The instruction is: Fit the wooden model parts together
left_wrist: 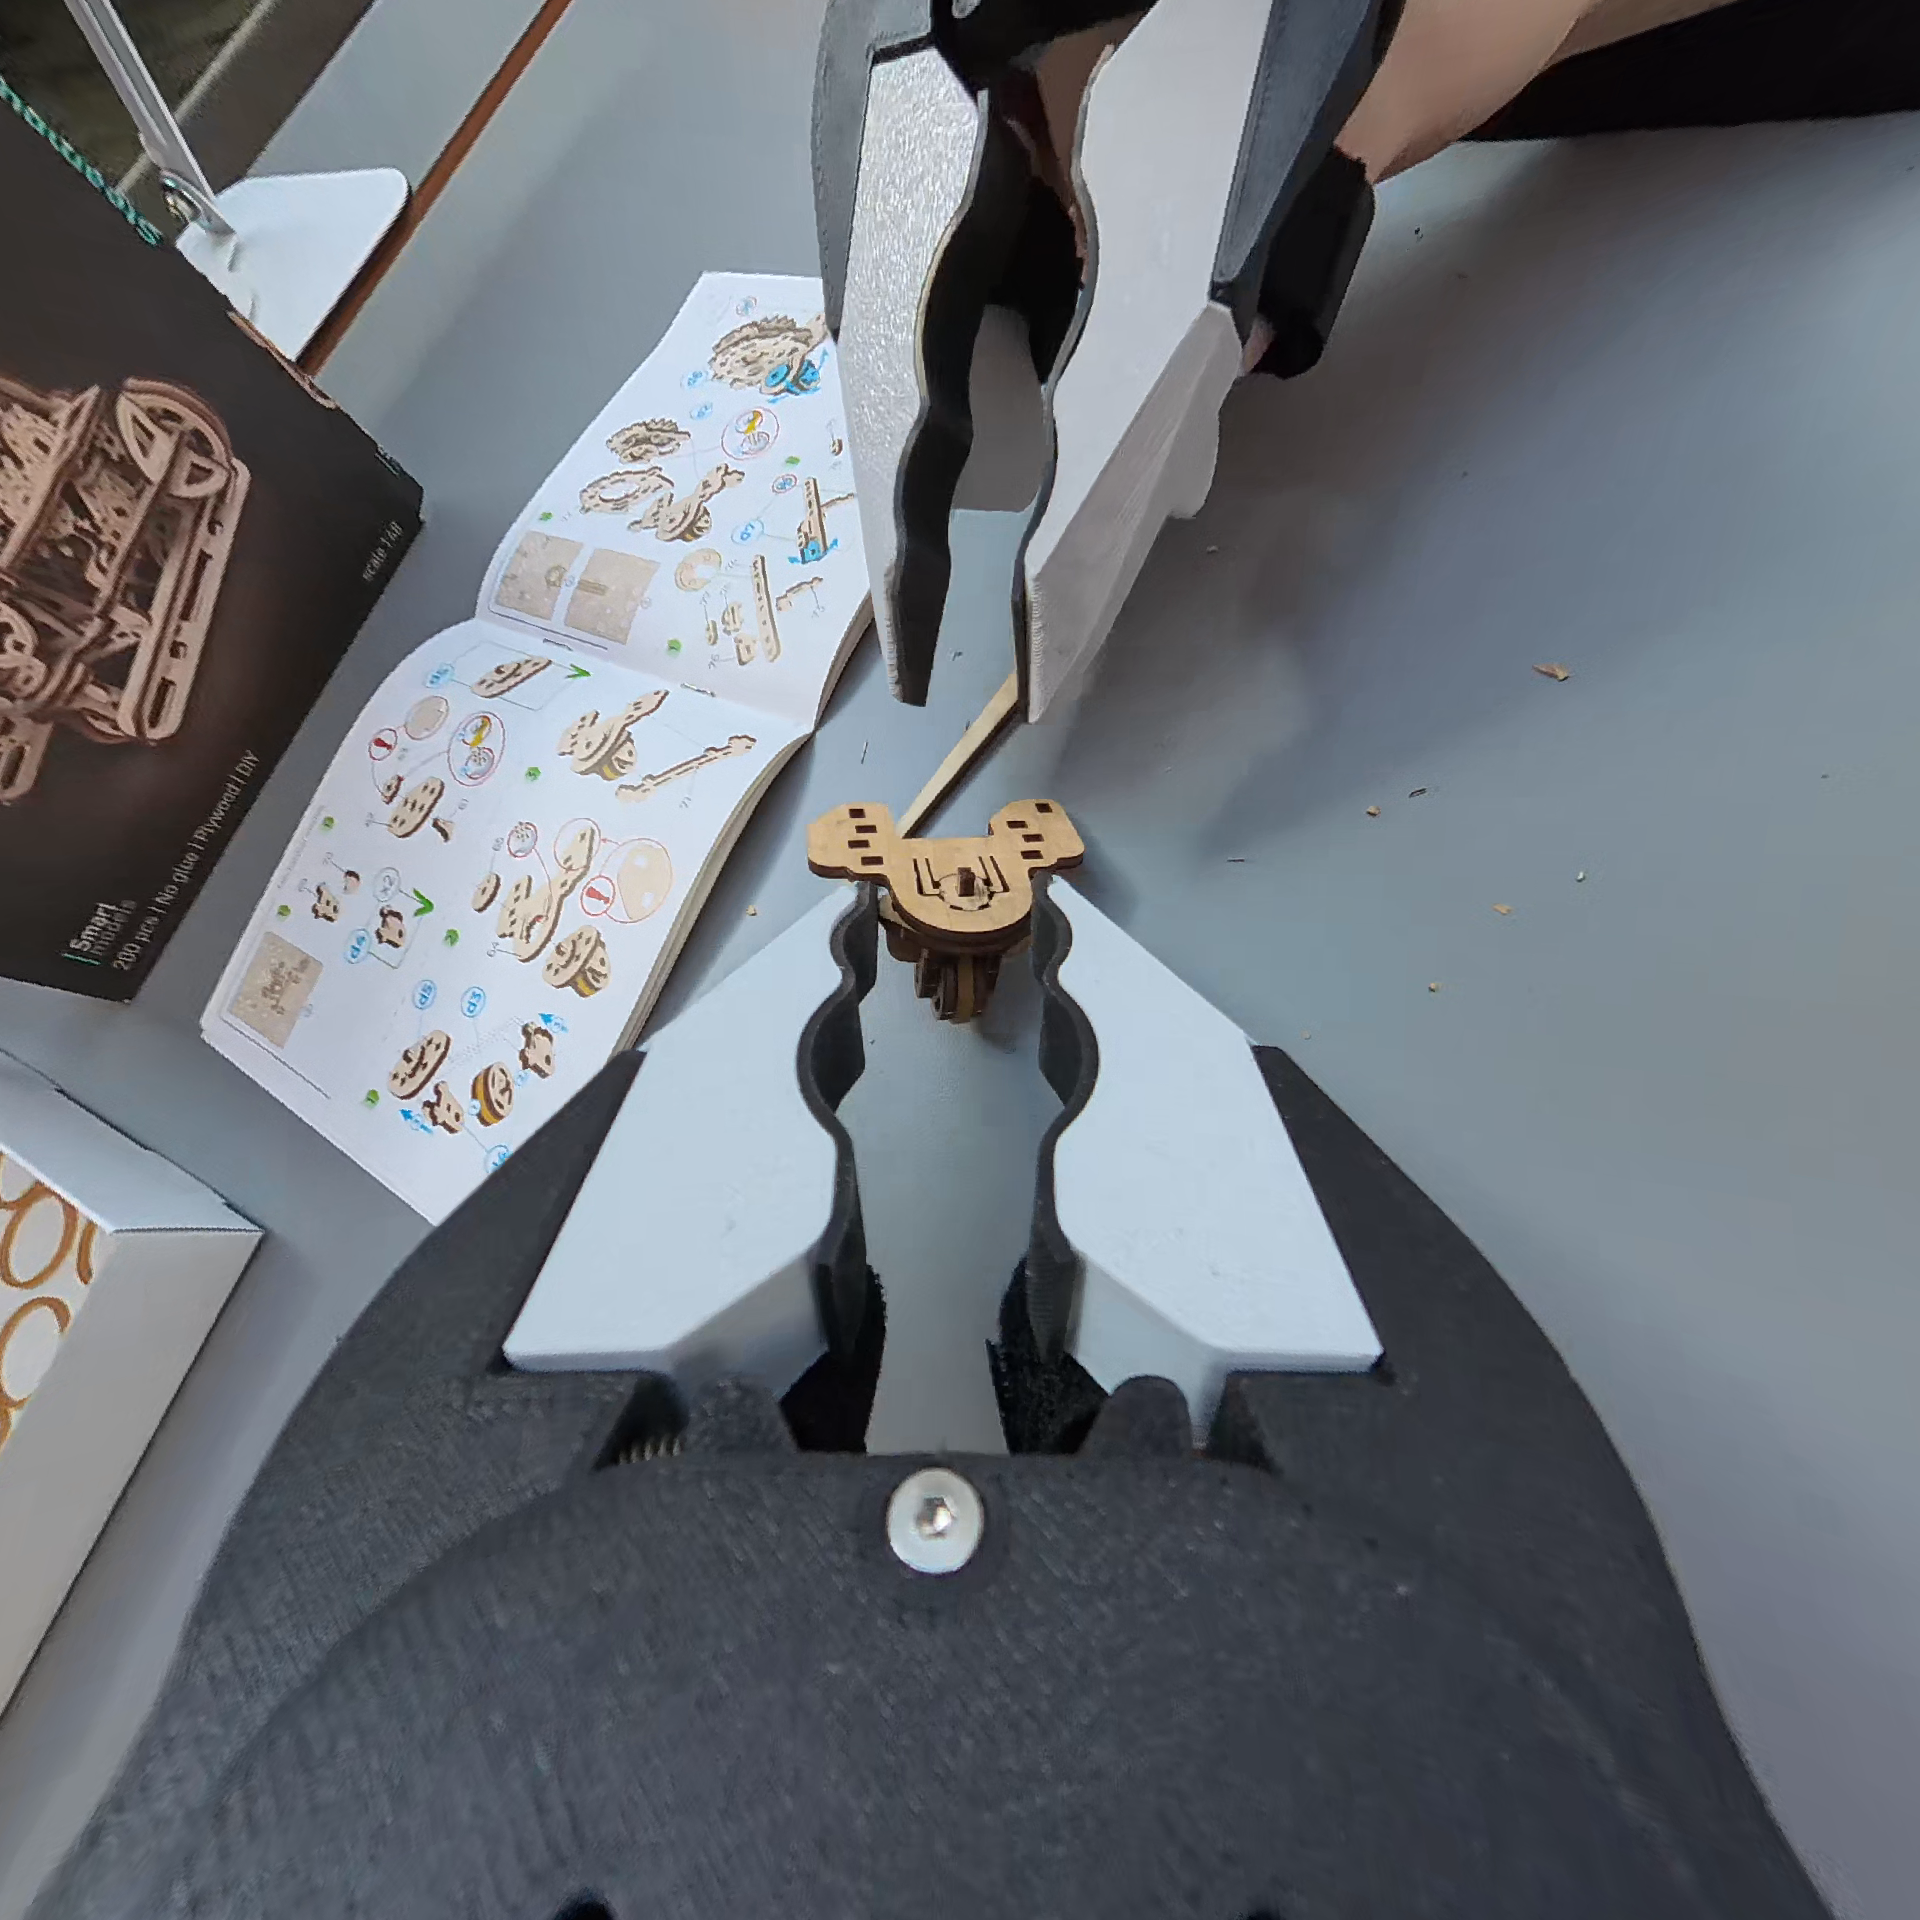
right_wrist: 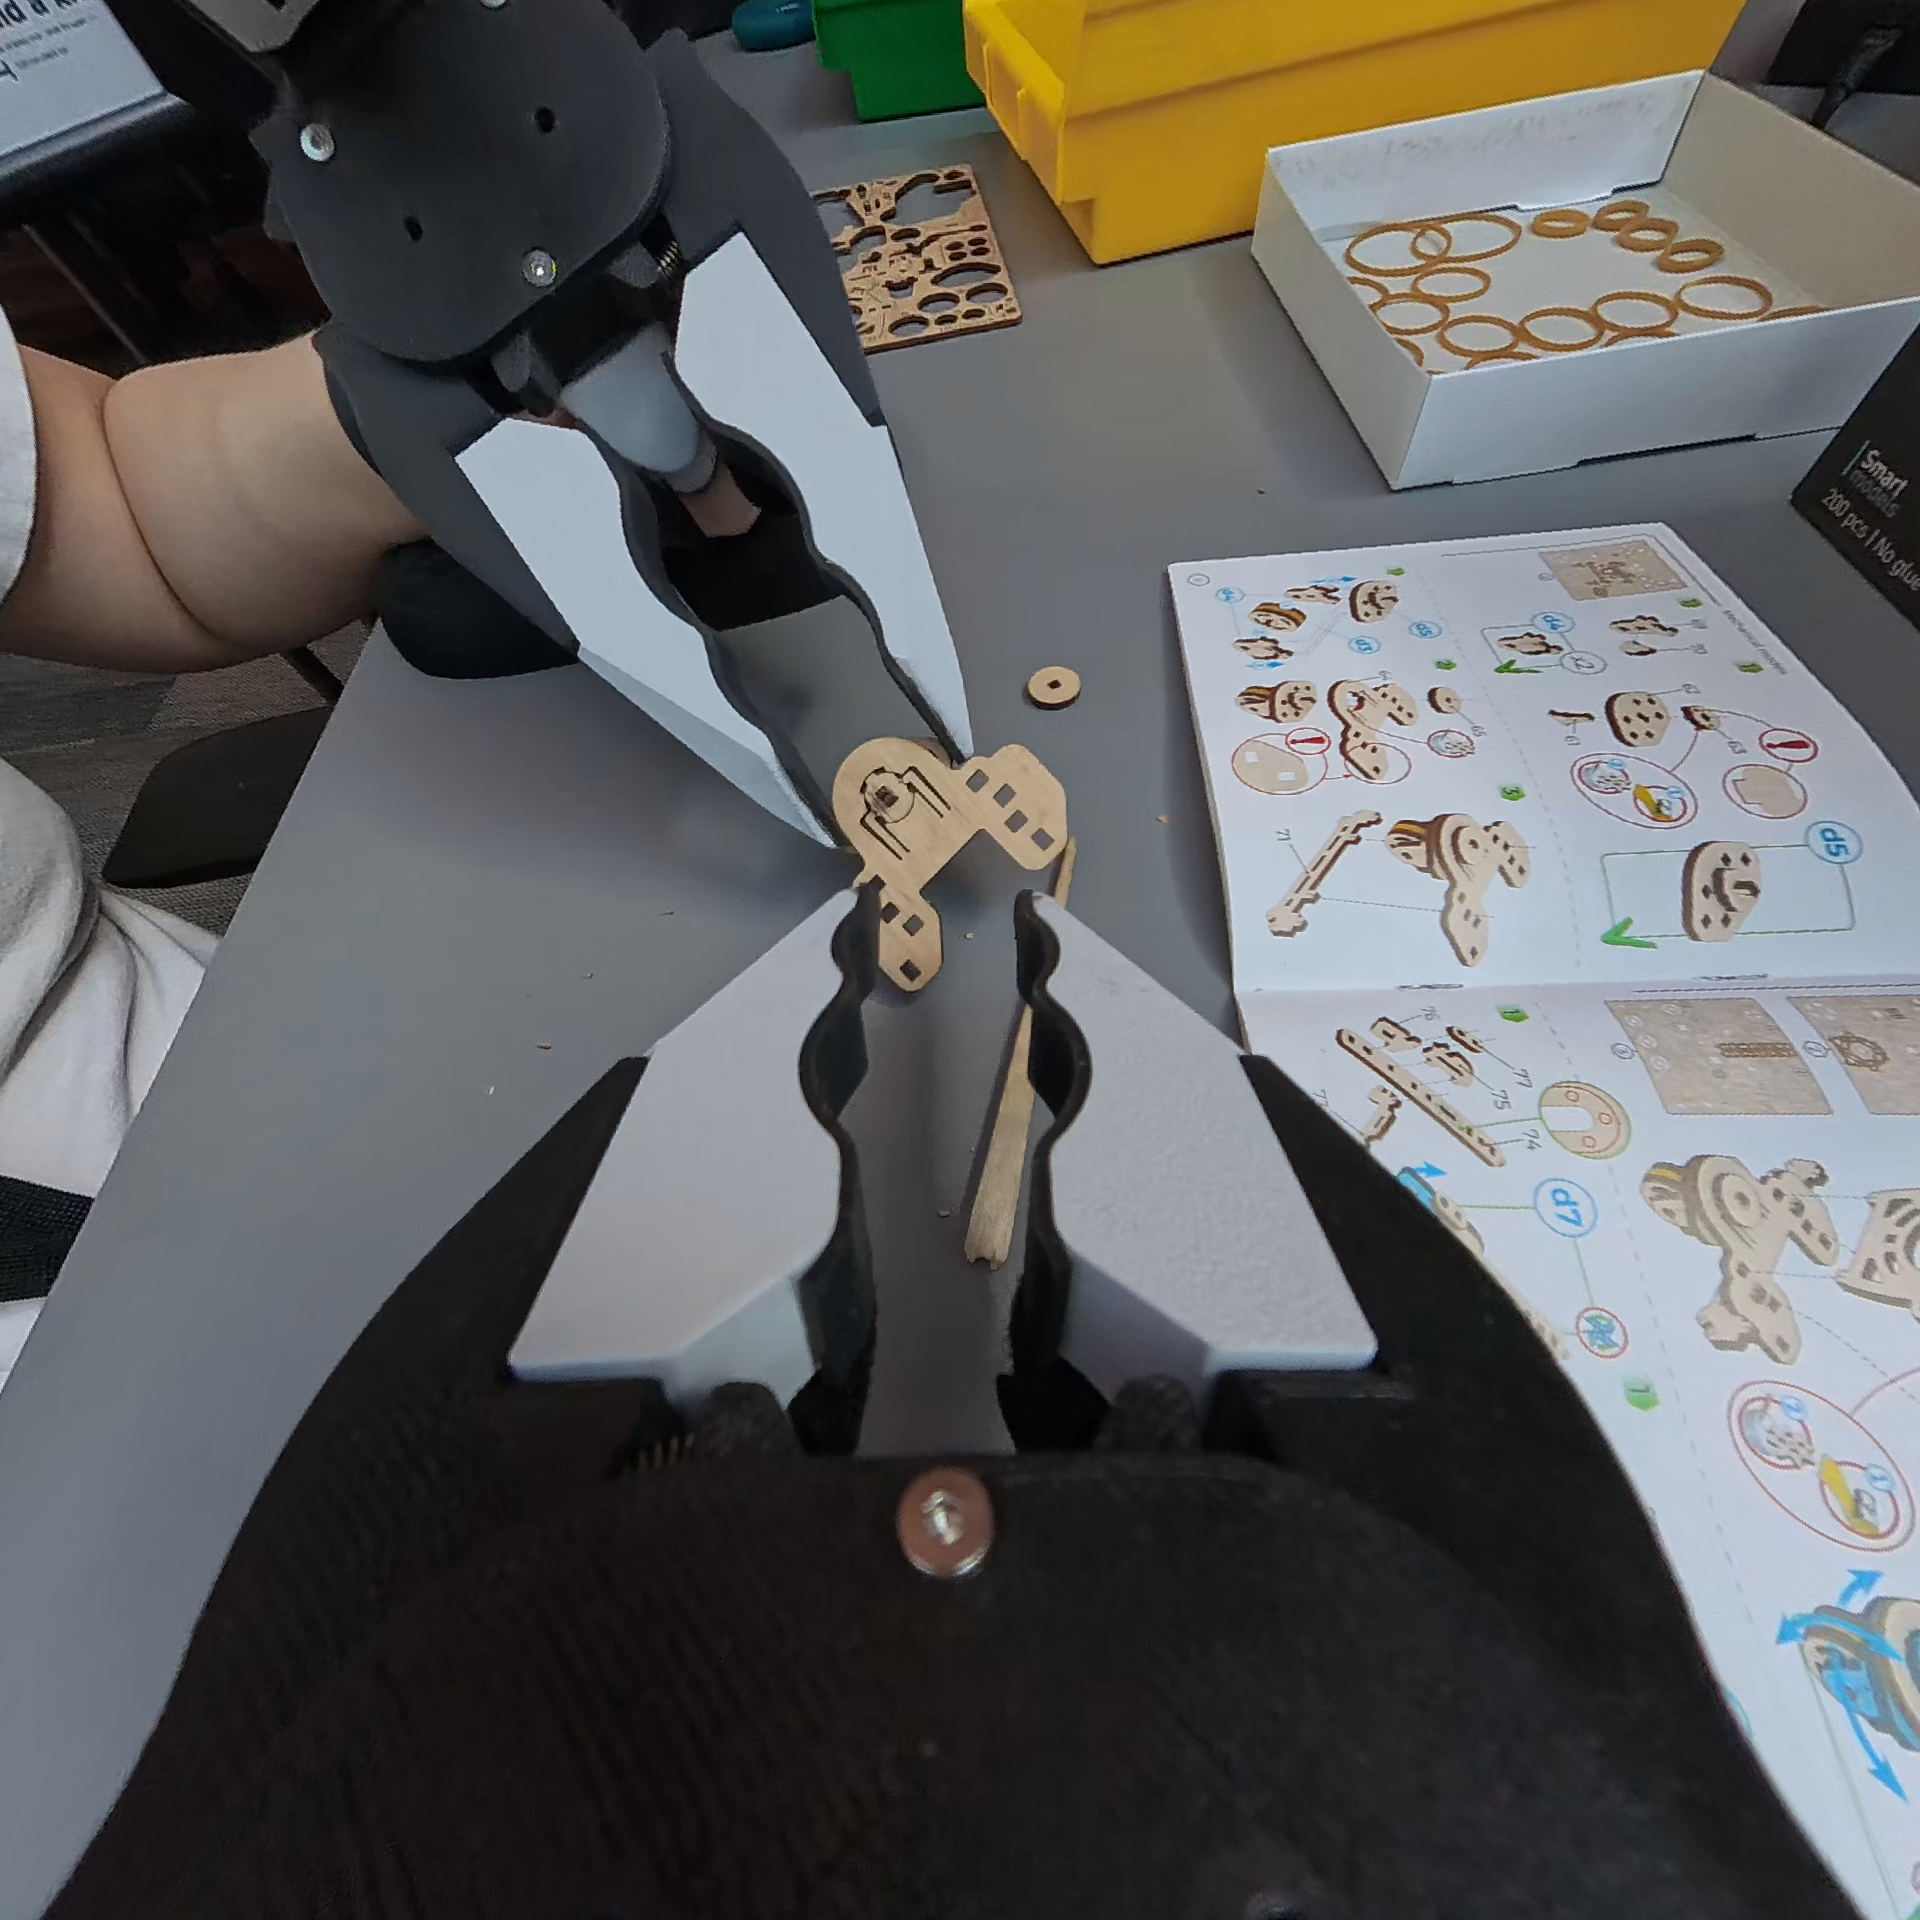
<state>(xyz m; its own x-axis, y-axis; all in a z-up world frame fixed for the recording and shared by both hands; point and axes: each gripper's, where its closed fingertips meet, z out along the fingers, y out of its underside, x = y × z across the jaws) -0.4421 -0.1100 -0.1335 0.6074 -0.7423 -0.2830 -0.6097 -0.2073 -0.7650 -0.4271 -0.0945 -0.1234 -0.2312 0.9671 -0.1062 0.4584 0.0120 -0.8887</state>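
A flat wooden plate with two slotted lobes, fixed on a small stack of discs (left_wrist: 948, 868), sits between the tips of my left gripper (left_wrist: 956, 899). The gripper is shut on the stack just above the grey table. In the right wrist view the same assembly (right_wrist: 940, 821) is tilted in the left gripper (right_wrist: 899, 790). My right gripper (right_wrist: 940, 914) is open and empty, with its tips just short of the plate's lower lobe. In the left wrist view the right gripper (left_wrist: 971, 696) comes in from above. A thin wooden stick (right_wrist: 1000, 1143) lies on the table under its right finger.
An open instruction booklet (right_wrist: 1558, 831) lies to the right, and a small wooden washer (right_wrist: 1054, 687) lies beyond the assembly. A white tray of wooden rings (right_wrist: 1455, 416), a yellow bin (right_wrist: 1299, 94) and a punched wooden sheet (right_wrist: 914, 260) stand at the back. A black kit box (left_wrist: 156, 571) is also there. Both grippers' tips are close together, under 4 cm apart. The thin wooden stick (right_wrist: 1000, 1143) lies around 5 cm away from my right fingertips.
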